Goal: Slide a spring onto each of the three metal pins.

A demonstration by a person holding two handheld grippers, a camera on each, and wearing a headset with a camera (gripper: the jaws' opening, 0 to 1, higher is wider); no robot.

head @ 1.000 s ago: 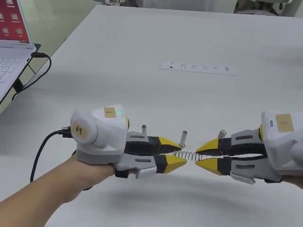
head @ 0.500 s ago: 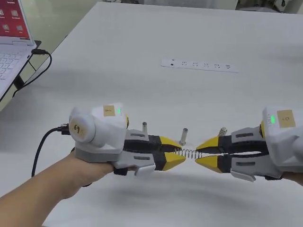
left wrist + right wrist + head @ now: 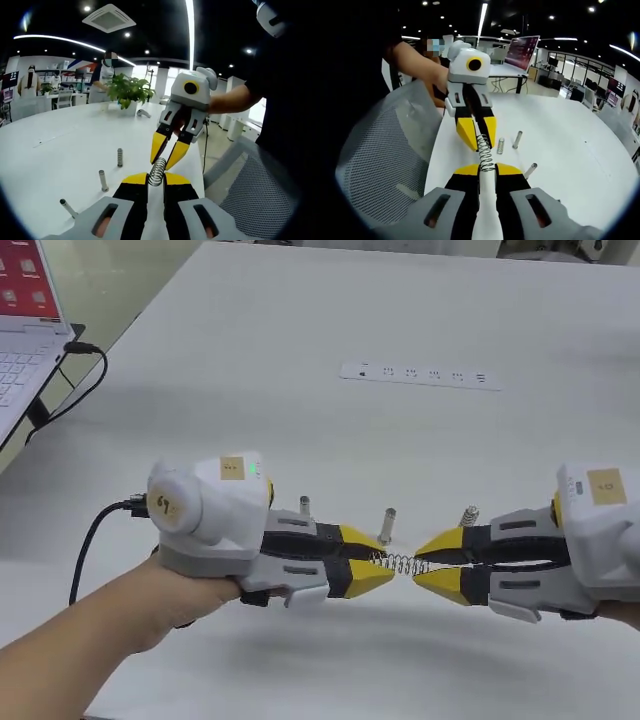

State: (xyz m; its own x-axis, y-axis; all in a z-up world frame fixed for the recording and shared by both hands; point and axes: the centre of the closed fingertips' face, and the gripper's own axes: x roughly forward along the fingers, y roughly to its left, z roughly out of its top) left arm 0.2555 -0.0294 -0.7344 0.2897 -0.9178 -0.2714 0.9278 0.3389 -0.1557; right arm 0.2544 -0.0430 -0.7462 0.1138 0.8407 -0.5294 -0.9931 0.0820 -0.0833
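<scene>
1. Scarcely anything has shifted in the past second: the left gripper (image 3: 387,565) and right gripper (image 3: 415,568) remain nose to nose above the white worktable (image 3: 300,360), the left one a shade nearer the person.
2. A small coiled steel spring (image 3: 402,563) stretches between them. One end is nipped in each pair of yellow-tipped jaws, which stand almost closed on it (each gripper view shows the coil running out from between its own jaws).
3. Three short upright metal pins stand just beyond the tips: the bare left pin (image 3: 304,505), the bare middle pin (image 3: 388,524) close behind the held coil, and the right pin (image 3: 470,510), already wearing a second spring (image 3: 469,520).
4. A white power strip (image 3: 420,377) lies farther back, and an open laptop (image 3: 25,330) sits at the left edge.
</scene>
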